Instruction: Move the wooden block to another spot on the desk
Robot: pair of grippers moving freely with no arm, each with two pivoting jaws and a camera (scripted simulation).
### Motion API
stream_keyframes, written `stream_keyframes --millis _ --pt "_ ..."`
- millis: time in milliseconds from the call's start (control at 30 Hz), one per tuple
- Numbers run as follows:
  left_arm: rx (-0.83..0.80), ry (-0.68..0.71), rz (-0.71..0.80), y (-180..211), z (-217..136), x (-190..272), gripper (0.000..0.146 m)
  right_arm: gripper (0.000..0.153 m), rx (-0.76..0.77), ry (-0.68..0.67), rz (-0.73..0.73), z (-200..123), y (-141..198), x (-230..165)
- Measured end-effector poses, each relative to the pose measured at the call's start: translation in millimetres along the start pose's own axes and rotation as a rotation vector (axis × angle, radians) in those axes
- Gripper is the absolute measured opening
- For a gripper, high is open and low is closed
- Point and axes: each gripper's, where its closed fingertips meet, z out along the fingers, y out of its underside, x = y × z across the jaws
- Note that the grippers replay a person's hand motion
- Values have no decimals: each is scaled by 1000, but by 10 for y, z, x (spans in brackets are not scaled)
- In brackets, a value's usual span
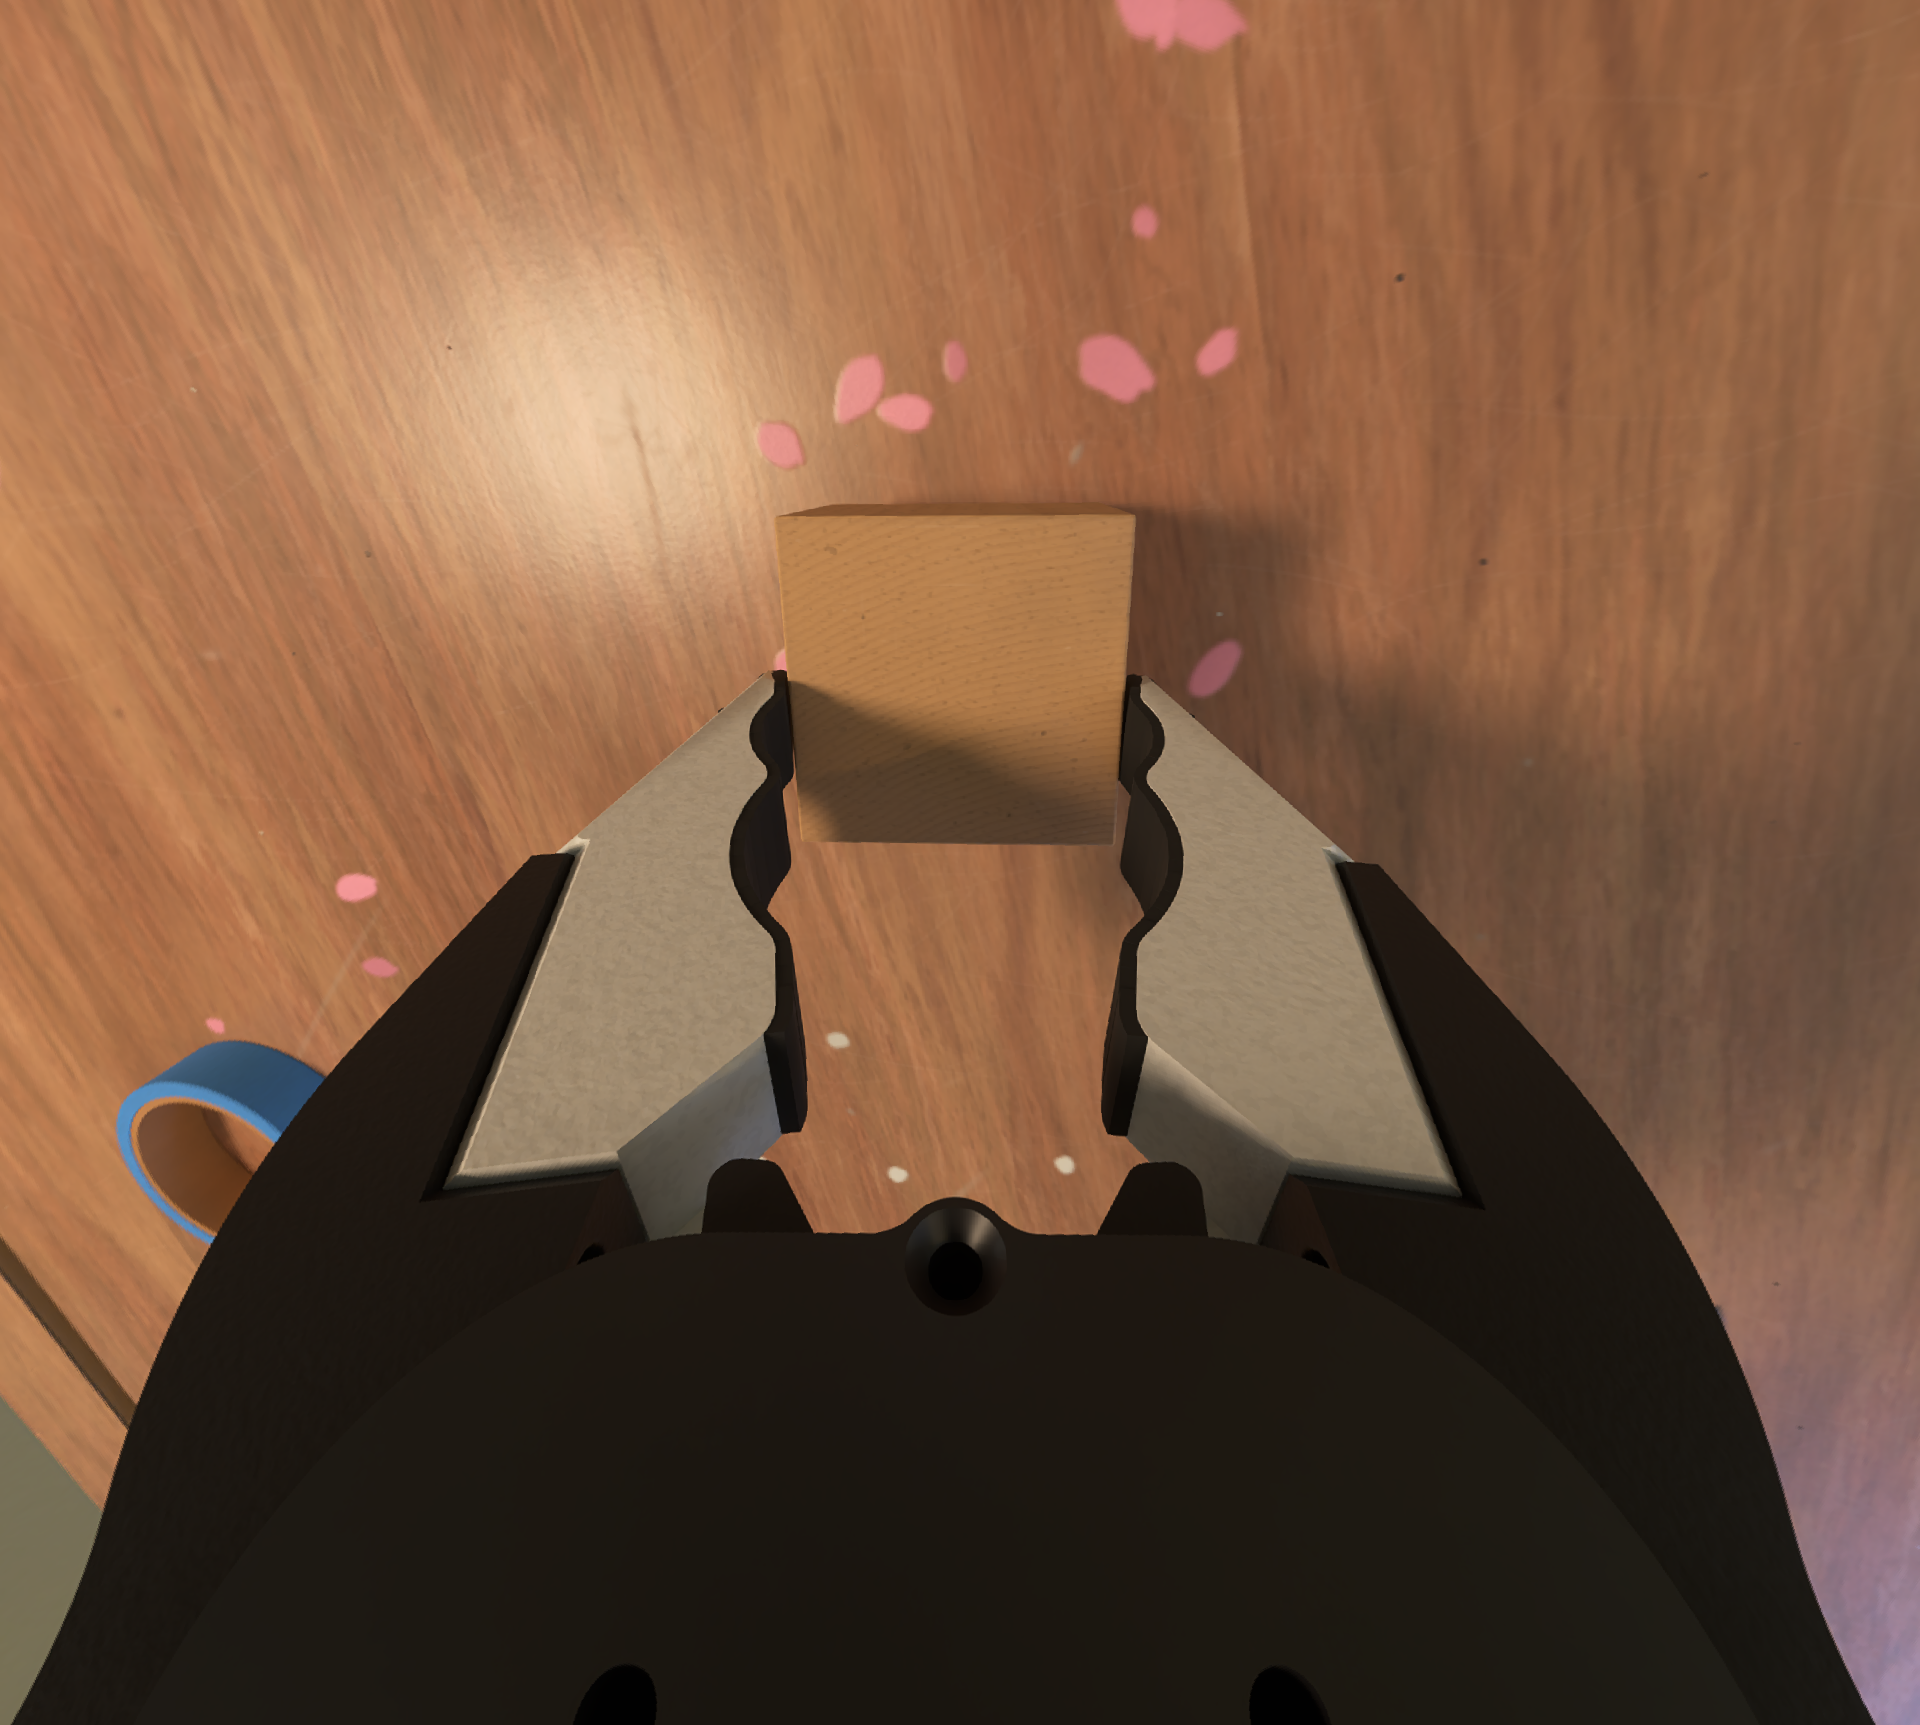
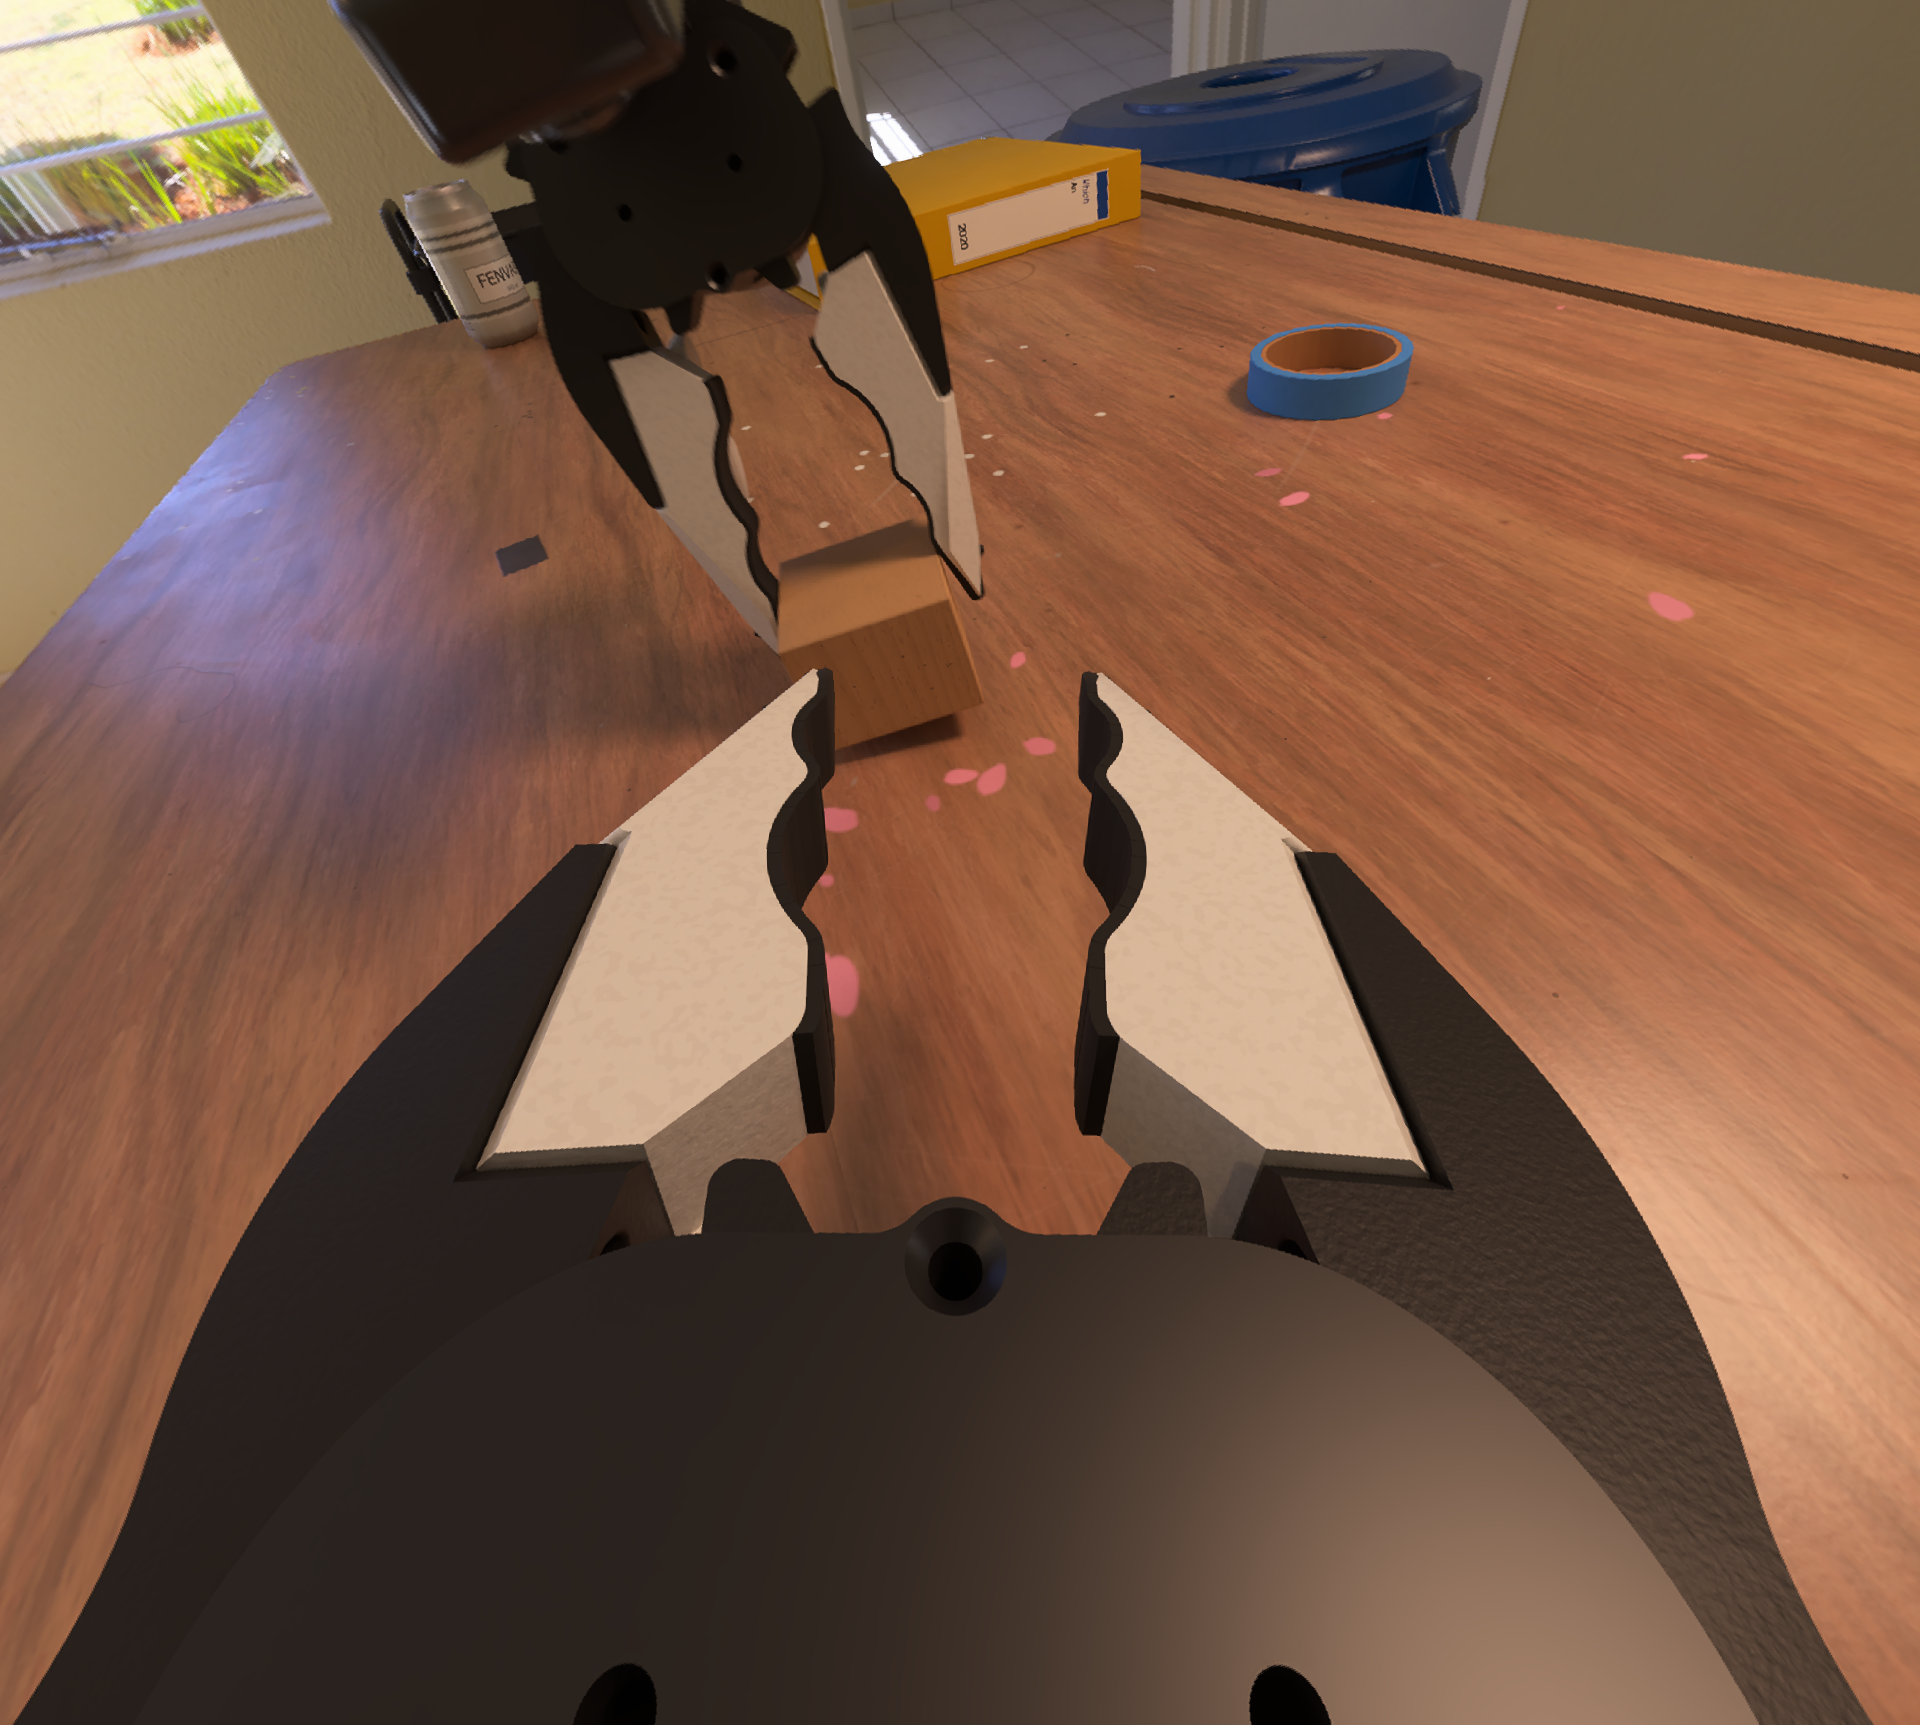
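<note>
The brown wooden surface (image 2: 1455, 740) holds the wooden block (image 1: 954, 678), squeezed between the left gripper (image 1: 956, 688) tips. Near the block, the right gripper (image 2: 956, 688) hangs apart, holding nothing. A blue tape roll (image 2: 1330, 371) sits farther off, a yellow binder (image 2: 997, 205) behind.

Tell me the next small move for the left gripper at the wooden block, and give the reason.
Probably a short lift straight up. The left gripper has its fingers against both sides of the wooden block, which looks tilted with one bottom edge off the desk, so the grip seems made. The right gripper is open and holds nothing.
</note>
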Motion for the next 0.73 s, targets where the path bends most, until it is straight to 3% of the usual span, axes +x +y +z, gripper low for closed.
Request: stream_keyframes --millis 200,333,433,533,633,733 --pt "1 36 19 2 110 -7 64 46 -2 -16 12 -2 2 -5" --pt "-4 -20 -1 29 10 -9 96 45 -5 -27 9 1 6 -19" --pt "-20 -100 -88 206 -433 -15 97 45 -5 -32 16 0 5 -18" --pt "20 -216 -270 563 -1186 3 100 45 -5 -35 26 2 7 -12" --pt "31 -300 -489 1169 -1795 97 102 44 -24 -45 37 21 26 -13" --pt "-16 -338 -636 1786 -1998 200 102 44 -46 -57 42 41 47 -21"
